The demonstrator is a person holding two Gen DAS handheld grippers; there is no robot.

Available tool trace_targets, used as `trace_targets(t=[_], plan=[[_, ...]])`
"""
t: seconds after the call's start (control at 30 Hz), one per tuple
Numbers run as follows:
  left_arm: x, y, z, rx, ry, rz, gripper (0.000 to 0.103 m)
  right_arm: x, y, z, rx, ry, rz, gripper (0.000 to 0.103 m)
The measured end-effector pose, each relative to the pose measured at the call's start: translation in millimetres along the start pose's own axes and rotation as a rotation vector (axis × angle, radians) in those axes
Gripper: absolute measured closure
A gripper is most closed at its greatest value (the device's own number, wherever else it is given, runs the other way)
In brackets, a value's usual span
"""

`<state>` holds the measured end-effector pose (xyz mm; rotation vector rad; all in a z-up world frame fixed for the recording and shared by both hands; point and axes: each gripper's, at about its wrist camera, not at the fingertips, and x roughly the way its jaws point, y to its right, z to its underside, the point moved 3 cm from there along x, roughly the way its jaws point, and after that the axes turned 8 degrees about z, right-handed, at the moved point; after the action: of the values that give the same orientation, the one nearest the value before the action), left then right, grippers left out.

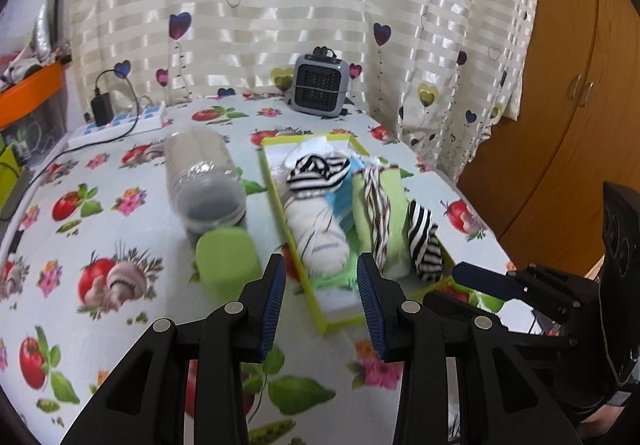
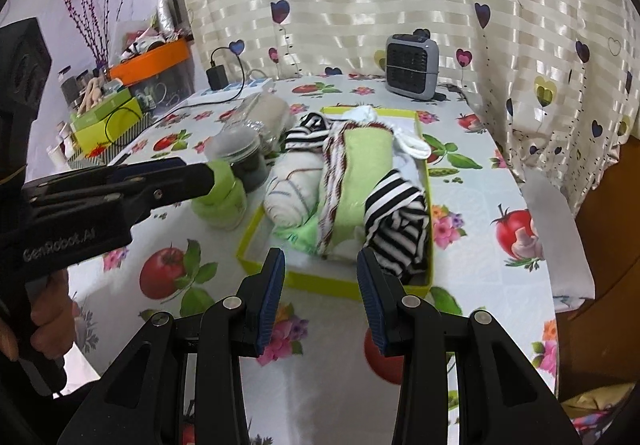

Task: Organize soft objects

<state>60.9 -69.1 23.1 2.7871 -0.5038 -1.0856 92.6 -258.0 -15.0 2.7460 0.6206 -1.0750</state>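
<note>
Both tongs agape, empty, near the box [image 1: 294, 257].
Risk: left tongs [image 1: 321, 299] catching the box rim, shifting it; the green roll [image 1: 227, 260] left of the box gets knocked; right tongs [image 2: 321, 299] snagging the striped sock [image 2: 394, 223].

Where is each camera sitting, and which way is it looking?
Left wrist view: sits on the left gripper, looks forward and down at the tray of socks, green roll and jar; the right gripper shows at right.
Right wrist view: sits on the right gripper, looks forward and down at the same tray from nearer its right end; the left gripper and a hand show at left.
Both share: tray, green roll, jar, small heater, curtain.
</note>
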Motion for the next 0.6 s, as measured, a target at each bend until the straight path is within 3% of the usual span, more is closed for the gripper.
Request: trace_targets(t=[0.6], plan=[[-18.2, -22.4, 40.2, -0.067, -0.037, -0.08, 0.067, -8.4, -26.3, 14.8, -0.042, -0.008, -0.002, 0.061]])
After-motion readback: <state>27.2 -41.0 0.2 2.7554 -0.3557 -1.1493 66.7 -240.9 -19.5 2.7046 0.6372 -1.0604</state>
